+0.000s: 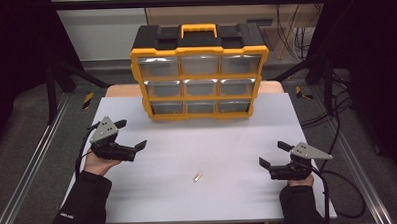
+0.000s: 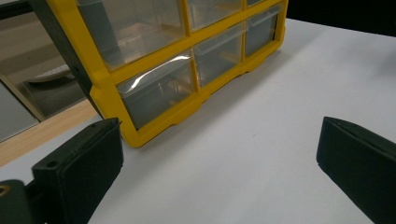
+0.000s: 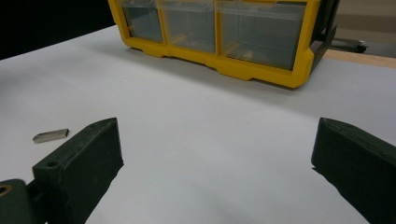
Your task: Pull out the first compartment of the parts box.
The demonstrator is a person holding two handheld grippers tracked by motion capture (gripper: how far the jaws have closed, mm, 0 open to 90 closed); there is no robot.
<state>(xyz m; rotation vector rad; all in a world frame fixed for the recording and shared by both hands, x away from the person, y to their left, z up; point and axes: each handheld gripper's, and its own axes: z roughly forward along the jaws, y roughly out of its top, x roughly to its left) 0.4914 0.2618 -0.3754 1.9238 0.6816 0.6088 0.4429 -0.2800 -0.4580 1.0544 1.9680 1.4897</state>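
A yellow and black drawer organiser (image 1: 200,72) with clear drawers stands upright at the back of the white table (image 1: 237,140); its lower drawers show in the left gripper view (image 2: 159,88) and the right gripper view (image 3: 243,32). A small metal bar (image 1: 198,176) lies flat on the table near the front middle, also at the left of the right gripper view (image 3: 51,135). My left gripper (image 1: 131,134) hovers at the table's left, open and empty. My right gripper (image 1: 273,154) sits at the front right, open and empty, with the bar well to its left.
The wooden tabletop edge (image 1: 120,90) shows behind the white sheet. Metal rails (image 1: 33,163) run along both sides of the table, and cables (image 1: 337,117) lie on the floor at the right.
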